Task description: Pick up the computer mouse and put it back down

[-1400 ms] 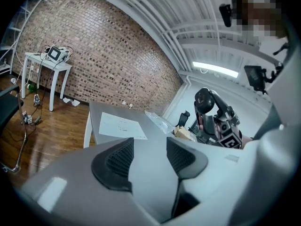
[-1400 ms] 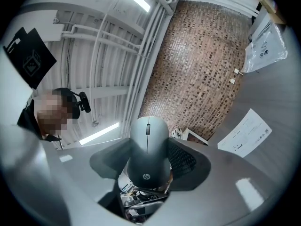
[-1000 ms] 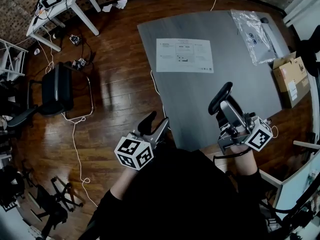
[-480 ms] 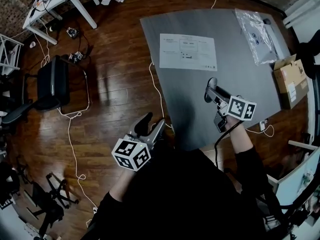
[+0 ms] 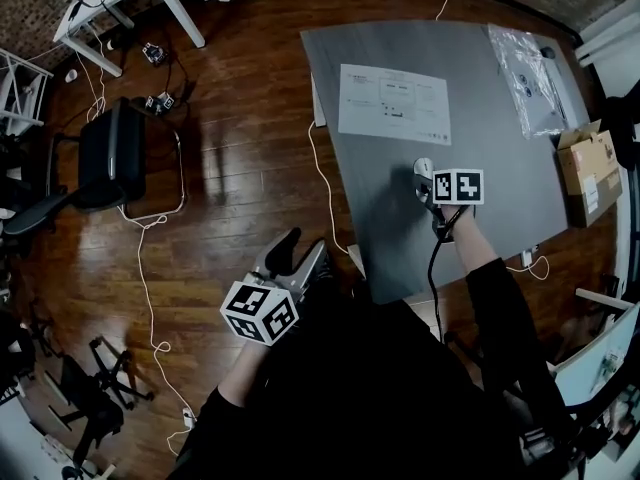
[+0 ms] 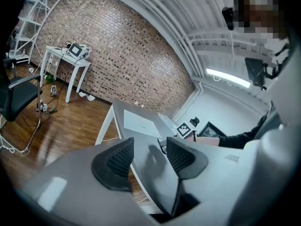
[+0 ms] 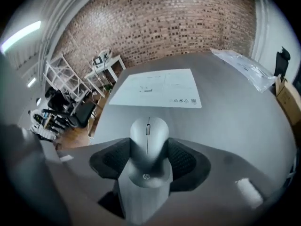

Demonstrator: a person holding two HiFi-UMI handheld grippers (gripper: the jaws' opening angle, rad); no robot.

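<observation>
Right gripper (image 5: 428, 180) lowered, jaws gripping mouse (image 7: 148, 142)

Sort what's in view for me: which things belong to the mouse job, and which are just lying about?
In the job: computer mouse, clamped in the right gripper; grey table under it.
Lying about: printed sheet, plastic bag, cardboard box, office chair. The left gripper is open, empty and off the table.

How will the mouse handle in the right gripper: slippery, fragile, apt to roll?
The mouse looks like hard, smooth plastic: probably stiff and light, yet its rounded sides might slip in the right gripper. Its low, wide shape probably won't roll on the table.
</observation>
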